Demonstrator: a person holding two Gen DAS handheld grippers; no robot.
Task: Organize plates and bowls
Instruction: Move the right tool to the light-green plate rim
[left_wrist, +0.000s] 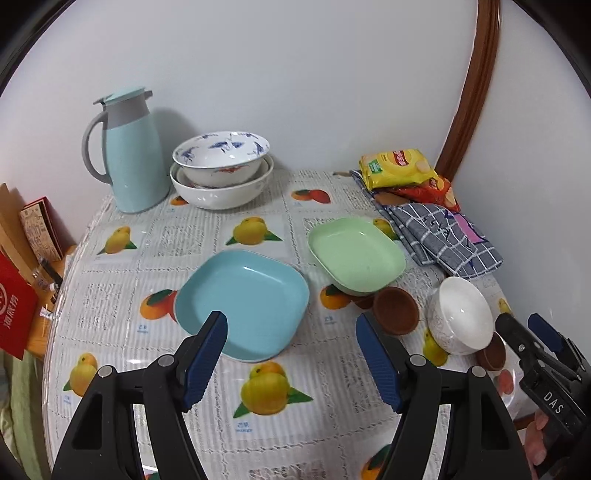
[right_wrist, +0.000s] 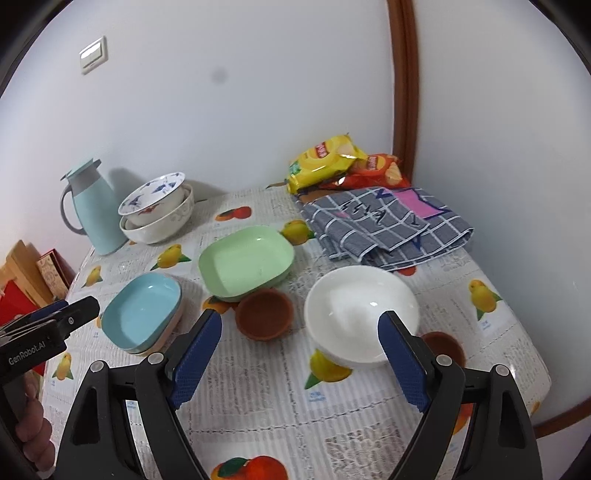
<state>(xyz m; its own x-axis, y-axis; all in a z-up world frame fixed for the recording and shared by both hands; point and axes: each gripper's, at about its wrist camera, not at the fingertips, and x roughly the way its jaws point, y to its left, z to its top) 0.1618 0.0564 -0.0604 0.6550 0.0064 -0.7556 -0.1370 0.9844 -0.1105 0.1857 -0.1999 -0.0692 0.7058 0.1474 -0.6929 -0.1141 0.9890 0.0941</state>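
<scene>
On the fruit-print surface (right_wrist: 258, 398) both grippers hang above the near edge with jaws apart and nothing between them. The left gripper (left_wrist: 291, 354) looks down at the blue plate (left_wrist: 242, 302), which lies just ahead of its fingertips and slightly to the left; from the right wrist view this plate appears to sit on a second, paler one. The right gripper (right_wrist: 299, 354) faces the white bowl (right_wrist: 362, 314), which rests just beyond its right jaw, tilted on a small brown dish (right_wrist: 443, 345) tucked under its near side. Between the two lies another brown dish (right_wrist: 265, 314), touching the front of the green plate (right_wrist: 245, 262), which seems propped up on it. Far back by the wall, a stack of patterned bowls (left_wrist: 221, 170) stands beside the pale blue jug (left_wrist: 131, 155). The relation that matters is side: the white bowl lies on the right hand's side and nearer to it, the blue plate on the left's. My judgement is that the bowl would go toward the back stack, a long reach diagonally across the plates.
</scene>
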